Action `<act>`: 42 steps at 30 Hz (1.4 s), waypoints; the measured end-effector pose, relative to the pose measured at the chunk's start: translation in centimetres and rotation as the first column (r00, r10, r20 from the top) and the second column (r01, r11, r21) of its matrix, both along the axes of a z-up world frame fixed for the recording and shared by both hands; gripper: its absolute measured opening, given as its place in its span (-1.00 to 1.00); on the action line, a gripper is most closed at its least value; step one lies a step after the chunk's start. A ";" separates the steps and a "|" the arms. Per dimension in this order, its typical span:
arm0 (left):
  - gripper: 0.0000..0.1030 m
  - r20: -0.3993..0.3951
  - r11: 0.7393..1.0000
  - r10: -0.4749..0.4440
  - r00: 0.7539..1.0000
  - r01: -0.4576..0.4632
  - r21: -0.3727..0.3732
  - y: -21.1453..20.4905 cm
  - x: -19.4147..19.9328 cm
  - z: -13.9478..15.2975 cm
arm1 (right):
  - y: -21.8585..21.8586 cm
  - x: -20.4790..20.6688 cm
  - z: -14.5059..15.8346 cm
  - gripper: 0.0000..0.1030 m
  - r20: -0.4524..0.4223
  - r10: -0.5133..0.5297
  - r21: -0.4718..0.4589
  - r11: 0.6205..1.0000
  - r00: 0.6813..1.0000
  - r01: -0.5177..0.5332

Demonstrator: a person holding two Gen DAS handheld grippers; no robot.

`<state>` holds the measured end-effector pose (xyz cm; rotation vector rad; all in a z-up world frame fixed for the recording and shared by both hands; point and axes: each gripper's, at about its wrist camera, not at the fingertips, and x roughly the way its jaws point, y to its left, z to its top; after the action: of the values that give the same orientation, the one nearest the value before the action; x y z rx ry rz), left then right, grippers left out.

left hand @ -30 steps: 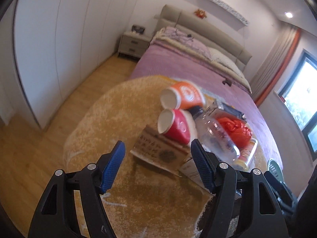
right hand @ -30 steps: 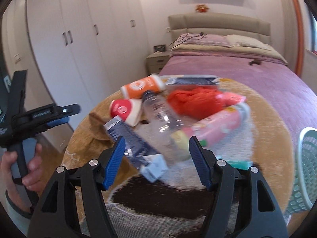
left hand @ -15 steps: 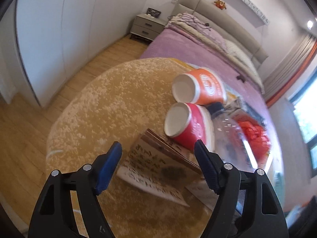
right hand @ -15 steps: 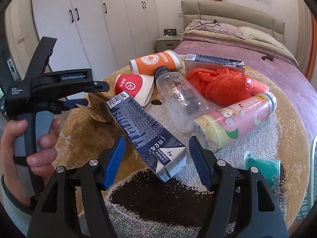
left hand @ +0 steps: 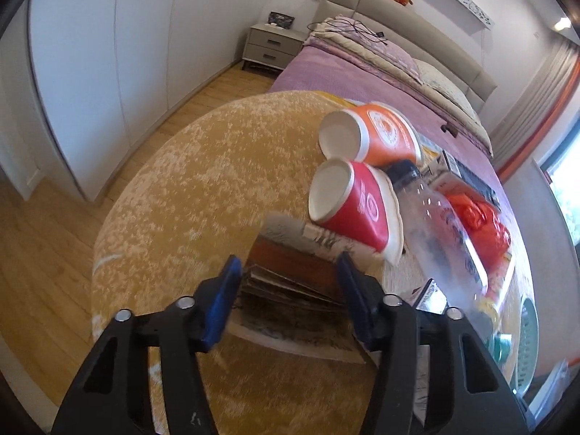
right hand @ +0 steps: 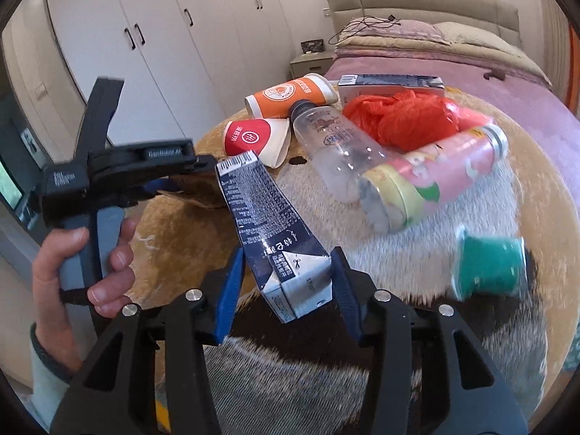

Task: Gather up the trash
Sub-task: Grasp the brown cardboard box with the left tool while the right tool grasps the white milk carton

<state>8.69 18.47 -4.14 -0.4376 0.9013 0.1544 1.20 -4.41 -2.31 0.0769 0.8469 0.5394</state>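
Note:
On a round yellow rug (left hand: 203,181) lies a pile of trash. My left gripper (left hand: 288,264) is low over a brown paper bag (left hand: 286,286). Its jaws are closing, and the blue pads press the bag's sides, which buckle upward. The right wrist view shows the left gripper (right hand: 181,181) from the side, held by a hand. My right gripper (right hand: 288,257) has its jaws closing on the near end of a dark blue milk carton (right hand: 261,214), both pads against it. Beside them lie a red paper cup (left hand: 355,203), an orange cup (left hand: 384,134) and a clear bottle (right hand: 333,145).
An orange plastic bag (right hand: 402,116), a pink can (right hand: 435,177), a green cup (right hand: 489,268) and a second carton (right hand: 391,81) lie further right. A pale green basket (left hand: 525,330) stands at the rug's right edge. Behind are a bed (left hand: 362,72), a nightstand (left hand: 272,41) and a wardrobe (left hand: 108,54).
Both grippers came lower and their jaws narrowed. The left now squeezes the brown bag, which has bunched up. The right has closed onto the carton's end.

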 end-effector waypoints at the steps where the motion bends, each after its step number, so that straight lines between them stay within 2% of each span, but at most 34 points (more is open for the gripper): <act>1: -0.36 0.000 1.000 -0.009 1.000 0.009 -0.011 0.1 -0.5 -0.1 | -0.3 -0.4 0.1 -0.14 -0.002 -0.013 0.002 1.000 1.000 0.013; 2: -0.56 0.000 1.000 -0.020 1.000 0.020 -0.022 0.2 -1.0 -0.3 | -0.8 -0.8 0.3 -0.16 -0.007 -0.030 0.000 1.000 1.000 0.030; 4: -0.74 0.003 0.997 -0.051 0.999 0.051 -0.055 0.3 -1.4 -0.6 | -1.6 -1.4 0.4 -0.16 -0.025 -0.054 0.009 0.998 0.998 0.055; 6: -0.82 0.007 0.995 -0.073 0.997 0.073 -0.062 0.1 -1.9 -0.7 | -2.8 -1.9 0.5 -0.16 -0.059 -0.083 0.036 0.996 0.995 0.086; 8: -0.87 0.028 0.995 -0.096 0.995 0.097 -0.028 -0.6 -2.7 -0.2 | -3.9 -2.4 0.5 -0.16 -0.086 -0.112 0.061 0.991 0.990 0.118; 11: -0.87 0.053 0.990 -0.140 0.989 0.139 0.019 -1.9 -3.4 0.8 | -5.8 -3.3 0.7 -0.16 -0.104 -0.169 0.086 0.980 0.980 0.178; 17: -0.87 0.055 0.967 -0.251 0.966 0.249 0.052 -3.9 -4.9 1.7 | -9.5 -3.8 0.7 -0.16 -0.148 -0.283 0.143 0.942 0.948 0.304; 22: -0.80 0.038 0.937 -0.347 0.937 0.345 0.046 -5.5 -6.9 1.5 | -9.7 -4.0 0.2 -0.16 -0.177 -0.270 0.156 0.942 0.946 0.298; 24: -0.80 0.035 0.918 -0.396 0.918 0.395 0.032 -6.1 -7.5 1.5 | -9.7 -4.1 -0.1 -0.16 -0.201 -0.254 0.167 0.943 0.946 0.288; 26: -0.66 0.032 0.896 -0.444 0.895 0.443 0.038 -6.8 -8.4 1.6 | -9.7 -4.0 -0.2 -0.16 -0.230 -0.236 0.178 0.944 0.944 0.279; 27: -0.62 0.033 0.891 -0.454 0.891 0.451 0.057 -7.0 -8.9 1.8 | -9.6 -4.0 -0.3 -0.16 -0.243 -0.222 0.186 0.945 0.944 0.270; 29: -0.38 0.044 0.883 -0.461 0.886 0.453 0.119 -7.1 -10.1 2.4 | -9.3 -4.2 -0.3 -0.16 -0.255 -0.193 0.209 0.946 0.948 0.249; 30: -0.33 0.054 0.885 -0.455 0.889 0.444 0.143 -6.9 -10.5 2.7 | -9.1 -4.3 -0.3 -0.16 -0.258 -0.183 0.212 0.947 0.949 0.240; 32: 0.01 0.080 0.895 -0.419 0.905 0.396 0.207 -6.1 -10.9 3.3 | -8.8 -4.4 -0.4 -0.16 -0.263 -0.165 0.218 0.950 0.951 0.225; 35: 0.25 0.115 0.907 -0.381 0.918 0.346 0.242 -4.6 -10.0 3.8 | -8.4 -4.3 -0.8 -0.16 -0.300 -0.105 0.269 0.944 0.948 0.190; 38: 0.30 0.094 0.906 -0.374 0.923 0.342 0.251 -3.8 -7.9 2.9 | -8.1 -4.5 -0.8 -0.16 -0.276 -0.126 0.226 0.955 0.953 0.192; 42: 0.25 0.031 0.904 -0.401 0.915 0.390 0.172 -3.7 -4.9 0.5 | -9.2 -4.2 -1.0 -0.16 -0.238 -0.195 0.164 0.957 0.951 0.238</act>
<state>3.79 14.78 -3.67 -0.1000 0.8876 -0.1597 -3.03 -13.58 -3.33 0.4089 0.9863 0.4066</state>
